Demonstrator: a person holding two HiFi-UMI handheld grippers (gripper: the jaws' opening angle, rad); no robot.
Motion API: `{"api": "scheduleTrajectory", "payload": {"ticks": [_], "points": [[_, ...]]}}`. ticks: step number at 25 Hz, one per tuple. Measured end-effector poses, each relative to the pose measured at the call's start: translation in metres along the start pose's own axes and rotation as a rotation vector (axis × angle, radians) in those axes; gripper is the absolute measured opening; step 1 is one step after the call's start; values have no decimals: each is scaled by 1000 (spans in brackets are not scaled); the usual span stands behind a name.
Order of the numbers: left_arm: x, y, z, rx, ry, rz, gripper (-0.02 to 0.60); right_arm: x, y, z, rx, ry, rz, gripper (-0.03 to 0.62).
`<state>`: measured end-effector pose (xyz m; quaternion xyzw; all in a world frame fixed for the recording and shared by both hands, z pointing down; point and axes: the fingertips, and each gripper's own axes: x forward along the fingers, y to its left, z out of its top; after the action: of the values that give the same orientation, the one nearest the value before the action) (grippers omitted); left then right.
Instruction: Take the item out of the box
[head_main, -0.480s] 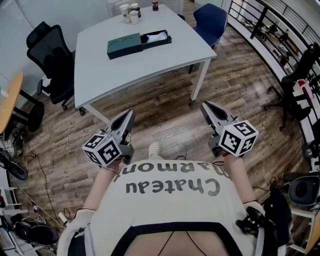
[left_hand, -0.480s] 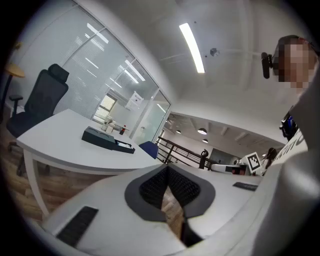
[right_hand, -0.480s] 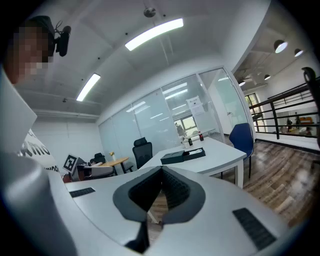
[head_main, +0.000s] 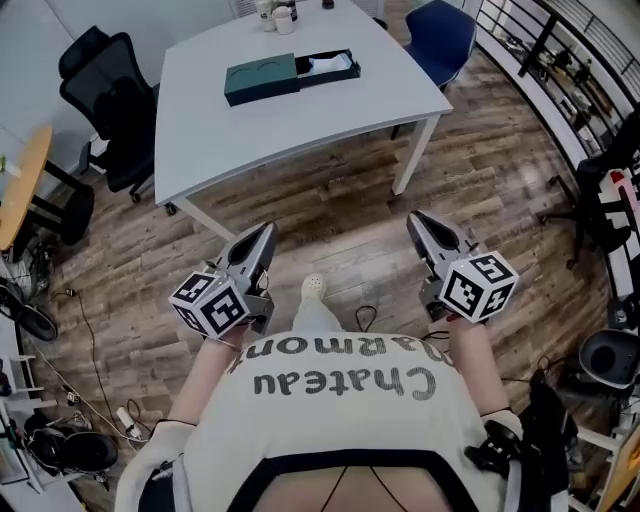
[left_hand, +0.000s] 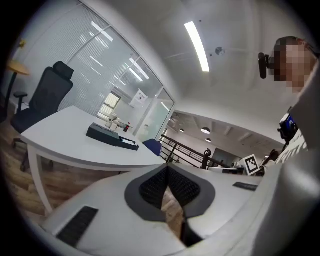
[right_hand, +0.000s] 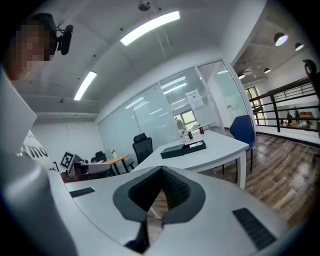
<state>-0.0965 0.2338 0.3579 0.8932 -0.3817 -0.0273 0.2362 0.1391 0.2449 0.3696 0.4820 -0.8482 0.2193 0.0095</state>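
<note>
A dark green flat box (head_main: 262, 80) lies on the white table (head_main: 300, 130) at the far side. Its drawer (head_main: 330, 66) is slid partly out to the right, and a white item shows inside. Both grippers hang over the wooden floor, well short of the table. My left gripper (head_main: 265, 233) is shut and empty, and so is my right gripper (head_main: 418, 220). In the left gripper view the box (left_hand: 111, 136) lies far beyond the closed left gripper (left_hand: 168, 167). From the right gripper view, the box (right_hand: 183, 148) also sits well past the closed right gripper (right_hand: 161, 170).
A black office chair (head_main: 110, 95) stands left of the table and a blue chair (head_main: 440, 35) at its far right corner. Cups (head_main: 280, 15) stand at the table's far edge. A railing (head_main: 560, 50) runs along the right. Cables and bags (head_main: 40, 440) lie on the floor at left.
The table and box sit slightly higher in the head view than before. Both grippers stay shut and empty at about the same place in front of the body.
</note>
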Motion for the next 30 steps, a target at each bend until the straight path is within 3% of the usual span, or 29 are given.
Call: {"api": "scheduleTrajectory", "payload": {"ticks": [4, 7, 13, 19, 30], "points": [[3, 13, 3, 27, -62, -7, 0, 20, -9, -8, 91, 1, 21, 0], [16, 32, 15, 12, -96, -16, 2, 41, -22, -9, 98, 31, -4, 0], [65, 82, 40, 58, -18, -29, 2, 105, -36, 10, 74, 77, -29, 0], [104, 139, 85, -60, -18, -76, 2, 173, -49, 47, 58, 55, -64, 0], [150, 205, 131, 18, 37, -134, 0, 251, -67, 86, 94, -27, -133, 0]]}}
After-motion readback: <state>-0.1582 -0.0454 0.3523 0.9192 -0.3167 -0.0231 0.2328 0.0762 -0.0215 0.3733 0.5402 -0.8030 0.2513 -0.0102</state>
